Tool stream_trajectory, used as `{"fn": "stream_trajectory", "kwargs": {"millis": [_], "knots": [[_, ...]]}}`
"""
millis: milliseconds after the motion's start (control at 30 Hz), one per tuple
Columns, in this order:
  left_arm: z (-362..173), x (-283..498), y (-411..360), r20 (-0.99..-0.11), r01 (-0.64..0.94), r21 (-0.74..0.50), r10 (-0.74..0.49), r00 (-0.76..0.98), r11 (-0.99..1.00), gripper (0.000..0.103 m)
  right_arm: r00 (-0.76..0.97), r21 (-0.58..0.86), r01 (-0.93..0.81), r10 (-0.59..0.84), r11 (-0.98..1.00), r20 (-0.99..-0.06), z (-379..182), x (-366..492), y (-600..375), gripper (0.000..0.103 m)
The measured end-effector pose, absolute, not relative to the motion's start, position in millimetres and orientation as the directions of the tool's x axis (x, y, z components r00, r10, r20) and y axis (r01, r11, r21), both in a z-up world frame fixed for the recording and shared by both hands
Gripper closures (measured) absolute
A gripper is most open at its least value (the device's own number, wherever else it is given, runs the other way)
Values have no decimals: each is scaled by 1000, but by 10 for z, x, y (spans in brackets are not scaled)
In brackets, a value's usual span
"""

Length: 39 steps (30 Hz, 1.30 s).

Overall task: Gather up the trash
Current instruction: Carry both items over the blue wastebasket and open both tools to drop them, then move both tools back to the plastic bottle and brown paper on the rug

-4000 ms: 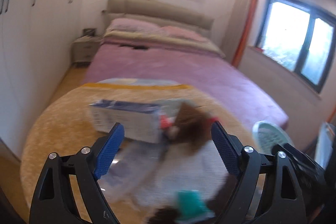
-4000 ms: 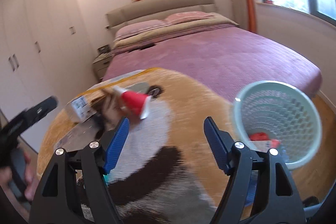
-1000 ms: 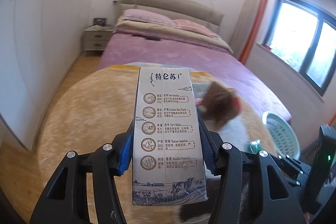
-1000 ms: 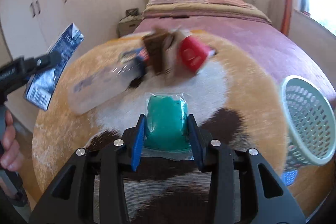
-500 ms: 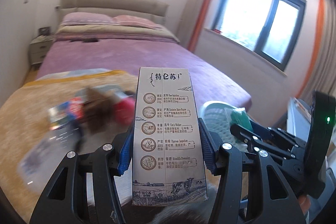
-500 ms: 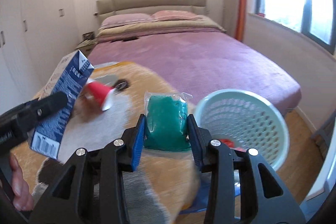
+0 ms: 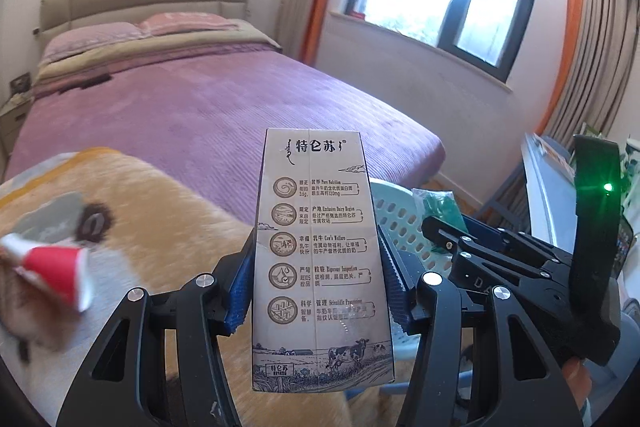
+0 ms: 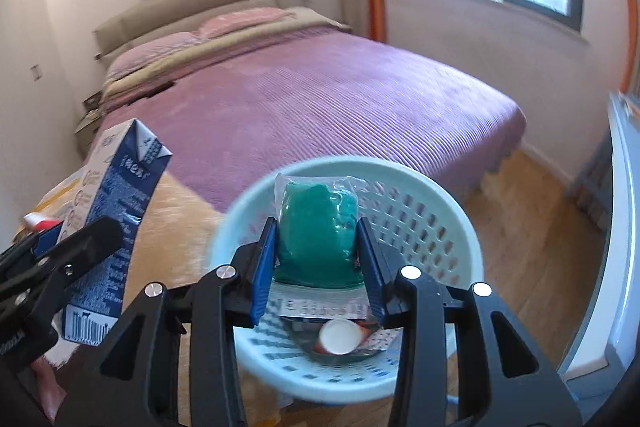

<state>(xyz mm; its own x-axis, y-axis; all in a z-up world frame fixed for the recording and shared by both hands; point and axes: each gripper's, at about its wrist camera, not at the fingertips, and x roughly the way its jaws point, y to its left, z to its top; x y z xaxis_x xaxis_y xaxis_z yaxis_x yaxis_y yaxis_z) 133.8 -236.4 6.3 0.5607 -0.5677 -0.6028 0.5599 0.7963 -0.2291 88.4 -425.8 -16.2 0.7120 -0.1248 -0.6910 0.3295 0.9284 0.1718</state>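
Observation:
My left gripper is shut on a tall milk carton, held upright; the same carton shows blue at the left of the right wrist view. My right gripper is shut on a green packet in clear wrap, held directly above the pale green mesh basket. Inside the basket lie a paper cup and a printed wrapper. In the left wrist view the basket sits behind the carton, with the right gripper and green packet over it.
A red paper cup and blurred litter lie on the orange and white rug at left. A purple bed fills the background. Wooden floor and white furniture are to the right of the basket.
Both grippers have swung right from the litter on the rug toward the basket. The green packet has gone from beside the basket to above its opening. Both grips are unchanged.

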Motion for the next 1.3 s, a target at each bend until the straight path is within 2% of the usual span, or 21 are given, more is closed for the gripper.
{"fn": "stream_trajectory", "kwargs": {"millis": [333,367,400,467,500,700,833,1100,1300], "knots": [[-210,1586,-2796,-645,578,-257,-583,495,775,49,626,229,419,-97,878,-774,-619,1044,-4547,65],[-209,1589,-2792,-644,576,-258,-583,496,776,44,624,243,421,-84,874,-777,-636,1061,-4566,65],[-195,1583,-2769,-640,565,-253,-574,510,785,32,623,252,422,-77,871,-778,-639,1067,-4574,63],[-139,1551,-2676,-617,562,-270,-589,522,782,26,626,250,427,-85,869,-775,-609,1041,-4587,59],[-107,1522,-2614,-605,572,-286,-608,515,769,26,632,248,428,-92,869,-769,-583,1002,-4571,56],[103,1174,-2212,-529,588,-307,-648,549,748,26,686,283,384,-66,879,-725,-333,794,-4401,56],[290,845,-1893,-476,589,-270,-637,606,762,27,729,292,327,-43,899,-684,-75,679,-4157,56],[557,465,-984,-416,487,-243,-544,729,839,26,796,277,171,33,946,-604,375,556,-3451,52],[489,322,-137,-454,305,-164,-347,821,938,22,807,266,57,112,962,-580,469,654,-2882,51]]}}
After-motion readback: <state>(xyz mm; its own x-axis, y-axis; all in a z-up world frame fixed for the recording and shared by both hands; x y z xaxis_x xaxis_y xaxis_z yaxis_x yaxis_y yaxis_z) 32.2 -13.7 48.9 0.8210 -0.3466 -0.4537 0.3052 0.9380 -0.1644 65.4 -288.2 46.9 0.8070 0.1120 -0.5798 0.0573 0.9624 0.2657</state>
